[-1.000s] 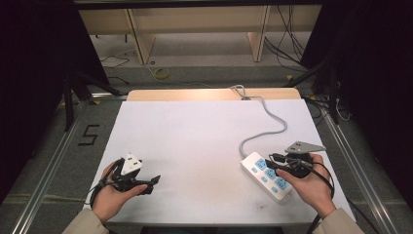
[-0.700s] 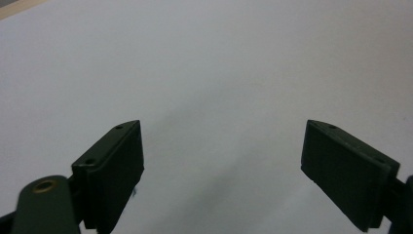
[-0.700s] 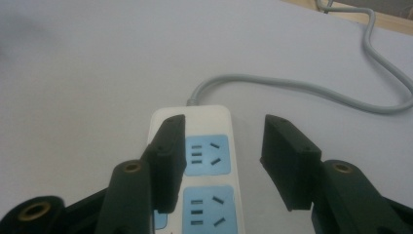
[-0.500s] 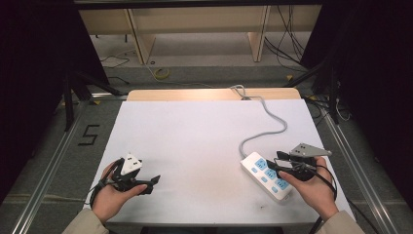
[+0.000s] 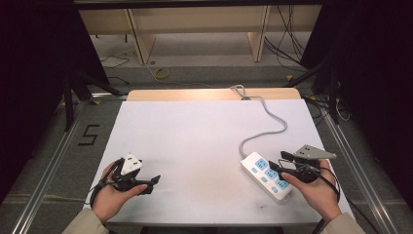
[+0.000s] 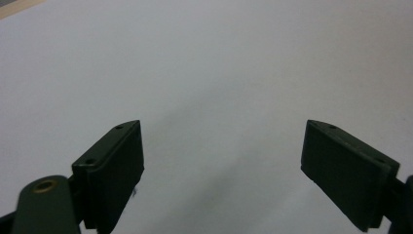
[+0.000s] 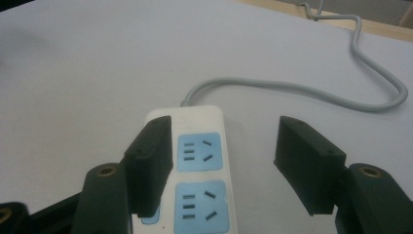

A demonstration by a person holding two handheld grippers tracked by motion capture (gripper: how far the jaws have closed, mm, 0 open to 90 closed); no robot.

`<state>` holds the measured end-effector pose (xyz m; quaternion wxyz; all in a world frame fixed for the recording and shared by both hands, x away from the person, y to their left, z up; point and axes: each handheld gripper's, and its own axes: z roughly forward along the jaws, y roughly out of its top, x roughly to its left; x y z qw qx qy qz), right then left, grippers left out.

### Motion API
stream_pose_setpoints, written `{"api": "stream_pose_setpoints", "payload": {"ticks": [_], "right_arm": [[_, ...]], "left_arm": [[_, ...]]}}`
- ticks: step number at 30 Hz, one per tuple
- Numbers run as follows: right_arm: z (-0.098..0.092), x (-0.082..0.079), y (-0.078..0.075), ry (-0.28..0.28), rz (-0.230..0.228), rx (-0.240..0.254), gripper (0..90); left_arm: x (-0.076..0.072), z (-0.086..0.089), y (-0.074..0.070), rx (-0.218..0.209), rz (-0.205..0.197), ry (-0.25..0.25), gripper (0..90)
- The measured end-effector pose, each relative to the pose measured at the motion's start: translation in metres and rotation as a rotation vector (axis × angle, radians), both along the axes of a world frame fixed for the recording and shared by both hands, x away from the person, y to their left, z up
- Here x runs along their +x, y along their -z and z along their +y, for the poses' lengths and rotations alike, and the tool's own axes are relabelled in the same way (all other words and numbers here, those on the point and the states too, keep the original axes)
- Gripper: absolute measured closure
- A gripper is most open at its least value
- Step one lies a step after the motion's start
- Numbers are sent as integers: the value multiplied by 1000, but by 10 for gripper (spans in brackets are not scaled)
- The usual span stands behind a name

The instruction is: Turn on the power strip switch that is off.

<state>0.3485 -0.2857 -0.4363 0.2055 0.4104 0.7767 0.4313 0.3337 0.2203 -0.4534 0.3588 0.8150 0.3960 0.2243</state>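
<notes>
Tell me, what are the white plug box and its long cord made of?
The plug box looks like hard plastic: smooth white shell, slightly glossy, with matt light-blue socket faces. Its cord looks like rubbery or vinyl-coated cable: grey, dull, bending in soft curves across the table, whose top looks like matt white board or sheet; which one is hard to tell.

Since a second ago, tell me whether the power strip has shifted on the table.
No. The power strip keeps its place against the table's near right corner.
</notes>
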Motion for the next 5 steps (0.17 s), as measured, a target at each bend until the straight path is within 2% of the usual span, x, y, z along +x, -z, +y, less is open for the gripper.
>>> {"api": "stream_pose_setpoints", "payload": {"ticks": [5], "right_arm": [[-1, 0, 0, 0, -7, 6, 373]], "left_arm": [[0, -1, 0, -2, 1, 0, 154]]}}
